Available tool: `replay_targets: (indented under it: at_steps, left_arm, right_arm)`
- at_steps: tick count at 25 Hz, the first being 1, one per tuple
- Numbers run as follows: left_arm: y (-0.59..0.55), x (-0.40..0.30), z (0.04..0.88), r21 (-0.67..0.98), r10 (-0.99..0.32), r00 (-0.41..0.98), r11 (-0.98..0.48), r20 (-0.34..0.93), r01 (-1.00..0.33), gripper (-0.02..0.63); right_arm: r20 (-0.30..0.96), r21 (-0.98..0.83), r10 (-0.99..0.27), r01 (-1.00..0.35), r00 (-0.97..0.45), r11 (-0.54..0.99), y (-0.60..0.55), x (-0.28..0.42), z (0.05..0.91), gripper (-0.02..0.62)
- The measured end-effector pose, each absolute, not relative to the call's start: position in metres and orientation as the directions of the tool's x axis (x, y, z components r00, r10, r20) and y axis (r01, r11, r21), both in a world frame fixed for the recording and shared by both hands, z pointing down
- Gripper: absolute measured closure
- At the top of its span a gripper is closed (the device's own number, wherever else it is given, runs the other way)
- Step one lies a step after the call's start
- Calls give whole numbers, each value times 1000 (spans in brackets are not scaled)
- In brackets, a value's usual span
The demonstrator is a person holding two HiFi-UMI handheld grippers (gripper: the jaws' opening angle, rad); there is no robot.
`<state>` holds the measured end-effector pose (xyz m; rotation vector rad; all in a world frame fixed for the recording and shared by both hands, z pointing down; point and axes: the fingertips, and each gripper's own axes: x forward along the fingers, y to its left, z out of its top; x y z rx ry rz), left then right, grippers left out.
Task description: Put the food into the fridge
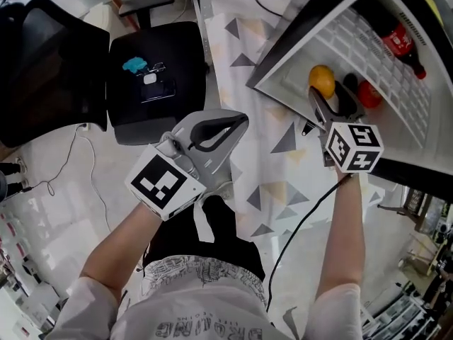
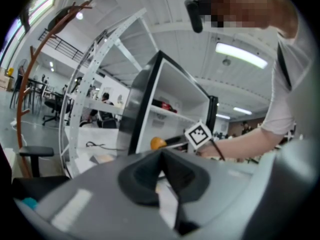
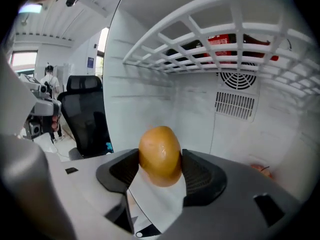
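The left gripper [image 1: 239, 121] is nearest, held over the person's lap with its jaws together and nothing between them. The right gripper [image 1: 330, 96] reaches into the open fridge [image 1: 283, 83], its two jaws clamped on one orange [image 3: 160, 155]. The orange is inside the fridge, below the single wire shelf [image 3: 200, 39] and toward the left wall. One red bottle [image 1: 400, 41] lies on that shelf. One red round item [image 1: 368, 94] rests on the fridge floor, just right of the gripper. The fridge stands on a triangle-patterned cloth [image 1: 241, 168]. One black chair [image 1: 156, 69] stands well apart at the left.
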<state>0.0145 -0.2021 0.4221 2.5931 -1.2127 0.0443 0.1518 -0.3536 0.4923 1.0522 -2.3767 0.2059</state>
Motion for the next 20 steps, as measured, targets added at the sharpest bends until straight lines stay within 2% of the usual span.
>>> replay_targets:
  at_steps: [12, 20]
  left_arm:
    - [-208, 5, 435, 256, -761, 631, -587, 149, -768, 600]
    - [-209, -1, 444, 272, -761, 630, -579, 158, -768, 600]
  right_arm:
    - [609, 395, -668, -566, -428, 723, -369, 145, 526, 327]
    - [621, 462, -684, -526, -384, 714, -374, 147, 537, 327]
